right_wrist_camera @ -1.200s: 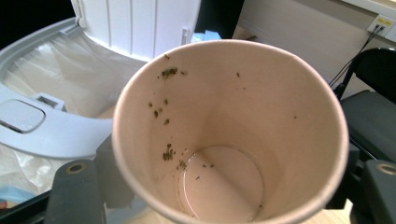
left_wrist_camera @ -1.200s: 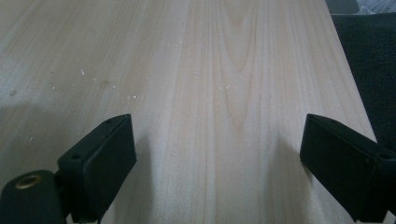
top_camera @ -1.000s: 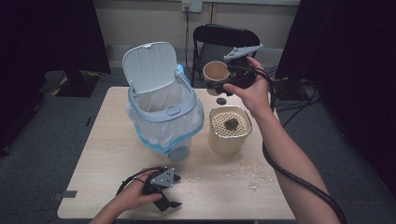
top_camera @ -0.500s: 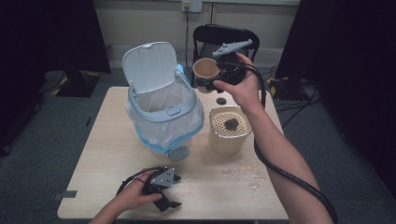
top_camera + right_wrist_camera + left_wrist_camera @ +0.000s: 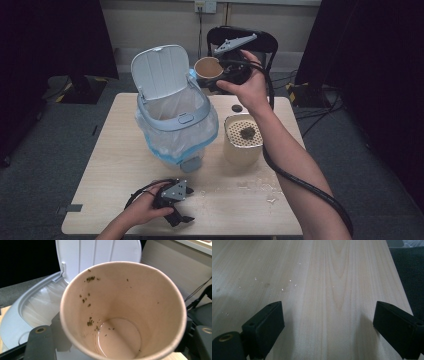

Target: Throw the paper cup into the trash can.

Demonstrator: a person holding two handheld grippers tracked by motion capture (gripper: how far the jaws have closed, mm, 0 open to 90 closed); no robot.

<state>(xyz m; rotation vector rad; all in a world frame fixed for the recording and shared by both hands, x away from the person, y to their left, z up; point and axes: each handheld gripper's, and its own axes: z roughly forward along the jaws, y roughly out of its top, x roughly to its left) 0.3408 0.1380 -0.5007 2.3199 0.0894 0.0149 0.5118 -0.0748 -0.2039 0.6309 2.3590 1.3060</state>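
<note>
We are holding the paper cup (image 5: 208, 68) in our right gripper (image 5: 220, 80), its jaws clamping the cup's sides, raised over the far right rim of the open bin (image 5: 172, 120), just beside its upright lid (image 5: 161, 71). Emptying looks done, we judge: the cup is carrying only a thin film of liquid and scattered tea specks (image 5: 89, 321), while a wet clump of leaves is sitting on the strainer pot (image 5: 243, 135) to the right. Dropping the cup into the bin liner seems to be what remains. Our left gripper (image 5: 175, 202) is resting at the near edge of the table (image 5: 110, 170), jaws wide apart and empty. We are reading no brands, labels or writing anywhere.
</note>
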